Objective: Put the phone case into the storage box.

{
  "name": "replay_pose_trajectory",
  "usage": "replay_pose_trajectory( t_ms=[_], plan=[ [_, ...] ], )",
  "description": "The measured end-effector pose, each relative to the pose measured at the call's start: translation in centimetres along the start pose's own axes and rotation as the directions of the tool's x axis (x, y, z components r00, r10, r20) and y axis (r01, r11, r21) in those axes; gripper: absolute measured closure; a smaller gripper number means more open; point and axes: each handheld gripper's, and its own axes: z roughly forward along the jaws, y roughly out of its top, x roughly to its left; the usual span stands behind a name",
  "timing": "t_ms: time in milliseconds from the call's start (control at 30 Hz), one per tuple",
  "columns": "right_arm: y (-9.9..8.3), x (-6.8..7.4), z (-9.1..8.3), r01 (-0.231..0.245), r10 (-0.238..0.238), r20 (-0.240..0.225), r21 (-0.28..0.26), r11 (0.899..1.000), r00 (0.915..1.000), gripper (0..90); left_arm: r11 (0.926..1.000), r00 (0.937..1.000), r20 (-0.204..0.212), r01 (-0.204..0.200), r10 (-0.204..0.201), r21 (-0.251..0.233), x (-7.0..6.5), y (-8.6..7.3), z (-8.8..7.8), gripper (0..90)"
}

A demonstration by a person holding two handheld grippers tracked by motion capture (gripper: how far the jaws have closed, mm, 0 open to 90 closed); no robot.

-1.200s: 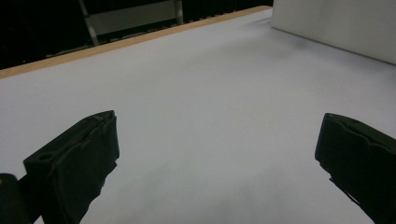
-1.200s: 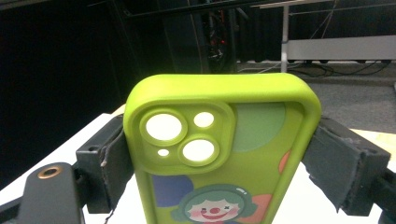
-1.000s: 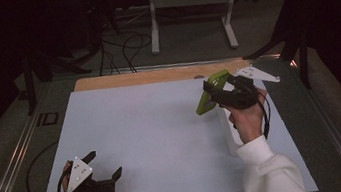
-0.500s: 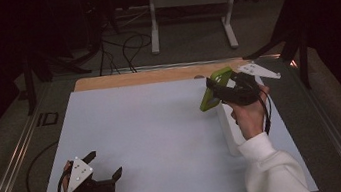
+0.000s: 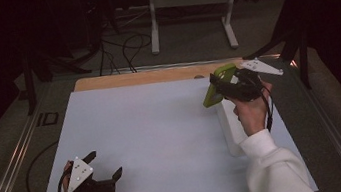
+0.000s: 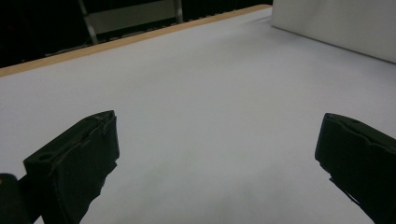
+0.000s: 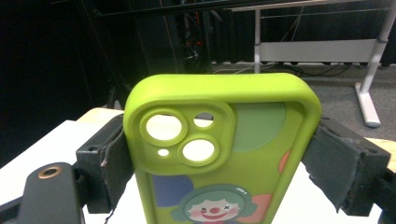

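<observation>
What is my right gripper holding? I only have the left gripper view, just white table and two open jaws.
Observer: The right gripper is shut on a lime-green phone case, held above the table.
Operator: Which side of it faces the camera?
Observer: In the right gripper view, the back: camera cutouts and a clown picture.
Operator: And that white block at my top right?
Observer: A long white box, lying under the right forearm.

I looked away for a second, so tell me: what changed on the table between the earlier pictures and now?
The right gripper, shut on the green phone case, has carried it a little farther toward the far right edge of the table, off the surface. The left gripper stayed at the near left with its jaws open, and the white box did not move.
</observation>
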Motion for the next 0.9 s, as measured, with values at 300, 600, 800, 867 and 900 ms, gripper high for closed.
replay_pose_trajectory(
  t_ms=[300,600,800,867,900],
  plan=[
    [0.3,-0.8,0.0,-0.004,0.004,0.028,-0.005,1.0,0.9996,15.9,1.0,1.0,-0.001,0.001,-0.001,0.002,0.0,0.0,0.0,0.0],
    [0.4,-1.4,0.1,-0.01,0.01,0.054,-0.007,1.0,0.9985,16.0,1.0,1.0,-0.003,0.002,-0.002,0.001,0.0,0.0,0.0,0.0],
    [0.5,-1.9,0.2,-0.01,0.01,0.074,-0.005,1.0,0.9972,15.9,1.0,1.0,-0.004,0.001,-0.001,0.002,0.0,0.0,0.0,0.0],
    [0.5,-2.1,0.3,-0.008,0.008,0.082,-0.004,1.0,0.9966,16.0,1.0,1.0,-0.003,0.003,-0.003,-0.001,0.0,0.0,0.0,0.0],
    [0.5,-2.3,0.3,-0.002,0.003,0.09,-0.001,1.0,0.996,16.0,1.0,1.0,-0.004,0.003,-0.003,-0.001,0.0,0.0,0.0,0.0]
  ],
)
